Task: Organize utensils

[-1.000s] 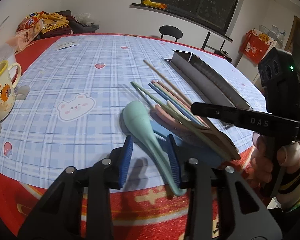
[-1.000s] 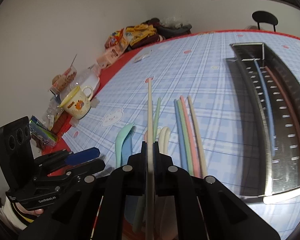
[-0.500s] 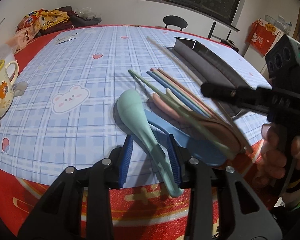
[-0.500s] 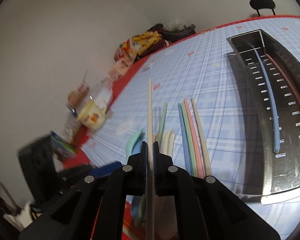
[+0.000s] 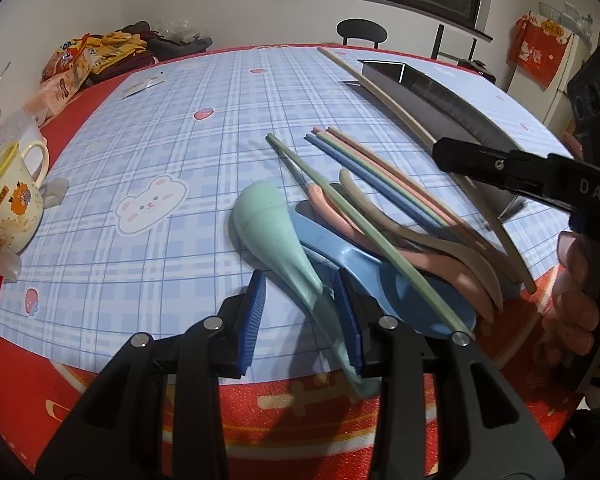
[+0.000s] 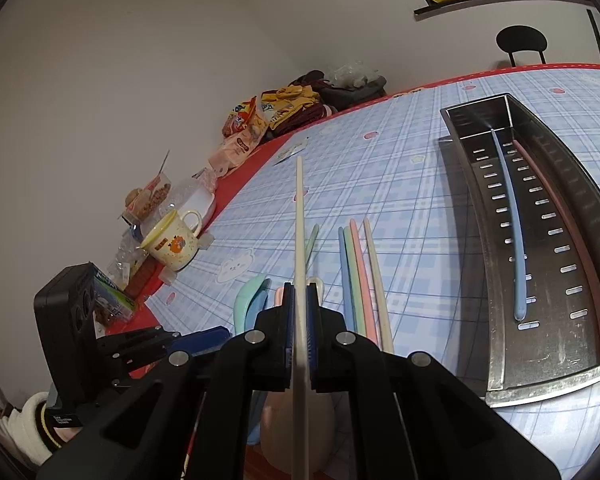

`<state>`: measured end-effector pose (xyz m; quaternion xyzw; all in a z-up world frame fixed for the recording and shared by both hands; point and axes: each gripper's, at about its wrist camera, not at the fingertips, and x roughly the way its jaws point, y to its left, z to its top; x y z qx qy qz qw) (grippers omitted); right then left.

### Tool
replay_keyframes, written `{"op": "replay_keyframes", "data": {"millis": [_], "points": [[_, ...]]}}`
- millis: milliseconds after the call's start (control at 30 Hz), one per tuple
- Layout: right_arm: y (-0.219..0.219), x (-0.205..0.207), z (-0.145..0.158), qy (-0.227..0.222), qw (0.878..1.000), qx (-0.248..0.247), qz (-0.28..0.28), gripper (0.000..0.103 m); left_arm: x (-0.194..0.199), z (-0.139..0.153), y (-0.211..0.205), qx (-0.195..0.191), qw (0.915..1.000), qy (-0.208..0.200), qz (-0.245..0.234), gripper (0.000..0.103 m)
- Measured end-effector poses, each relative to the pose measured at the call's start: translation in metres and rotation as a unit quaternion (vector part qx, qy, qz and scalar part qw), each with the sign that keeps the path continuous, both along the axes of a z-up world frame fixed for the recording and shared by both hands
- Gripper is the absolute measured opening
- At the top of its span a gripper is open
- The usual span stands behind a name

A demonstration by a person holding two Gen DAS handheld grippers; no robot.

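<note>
A round table with a blue checked cloth held a loose pile of pastel utensils near its front edge. The left gripper hovered low over that pile, its blue pads partly apart on either side of the handle of a mint green spoon. The right pad lay just beside the handle; whether it pressed on it could not be told. Beside the green spoon lay a blue spoon, a pink spoon and a beige spoon, with a green chopstick slanting across them. Three more chopsticks, blue, green and pink, lay side by side on the cloth nearby, a cream one just beside them.

The right gripper was clamped tight on a cream chopstick, held above the table and pointing away from the person.

To the right stood a long steel tray with slotted holes, holding a blue chopstick and a pink one. A yellow-rimmed mug stood well apart at the table's left edge.
</note>
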<state>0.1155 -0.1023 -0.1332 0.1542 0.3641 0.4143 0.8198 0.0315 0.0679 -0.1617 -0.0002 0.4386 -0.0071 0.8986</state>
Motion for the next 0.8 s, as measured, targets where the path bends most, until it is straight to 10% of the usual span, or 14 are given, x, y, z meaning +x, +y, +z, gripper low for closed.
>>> {"op": "replay_keyframes", "data": {"millis": [300, 800], "points": [[-0.002, -0.001, -0.001, -0.002, 1.0, 0.015, 0.007, 0.006, 0.011, -0.001, -0.002, 0.028, 0.9994, 0.022, 0.003, 0.039], [-0.005, -0.002, -0.001, -0.001, 1.0, 0.025, 0.012, 0.006, 0.018, -0.003, 0.048, -0.124, 0.9896, 0.024, 0.068, 0.038]]}}
